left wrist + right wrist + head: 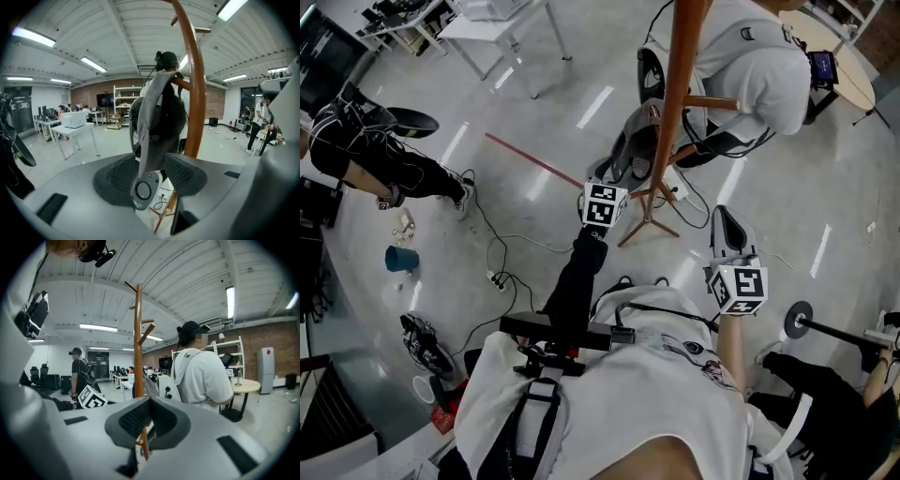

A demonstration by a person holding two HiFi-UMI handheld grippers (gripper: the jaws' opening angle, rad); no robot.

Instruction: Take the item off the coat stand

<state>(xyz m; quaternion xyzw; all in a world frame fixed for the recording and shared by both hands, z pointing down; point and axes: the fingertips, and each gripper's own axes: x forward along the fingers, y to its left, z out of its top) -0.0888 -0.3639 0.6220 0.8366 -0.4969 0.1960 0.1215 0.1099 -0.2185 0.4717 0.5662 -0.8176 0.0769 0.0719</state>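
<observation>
Grey-strapped, dark-bodied item [161,117], hung from a peg on the brown wooden coat stand [198,93], long axis vertical. Its strap's lower end dangles straight ahead, between the pads of my left claw [151,172], which stand apart without pressing it. My right claw [150,404], pads together on nothing, sits farther back from the stand, so I judge the left nearer for the lift-off.

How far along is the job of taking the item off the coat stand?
Done: nothing yet; the grey-and-black item hangs on the coat stand peg. In hand: the left gripper is open with the item's grey strap between its jaws, not gripped. Left: close, lift it off the peg, carry it away. The right gripper is empty.
</observation>
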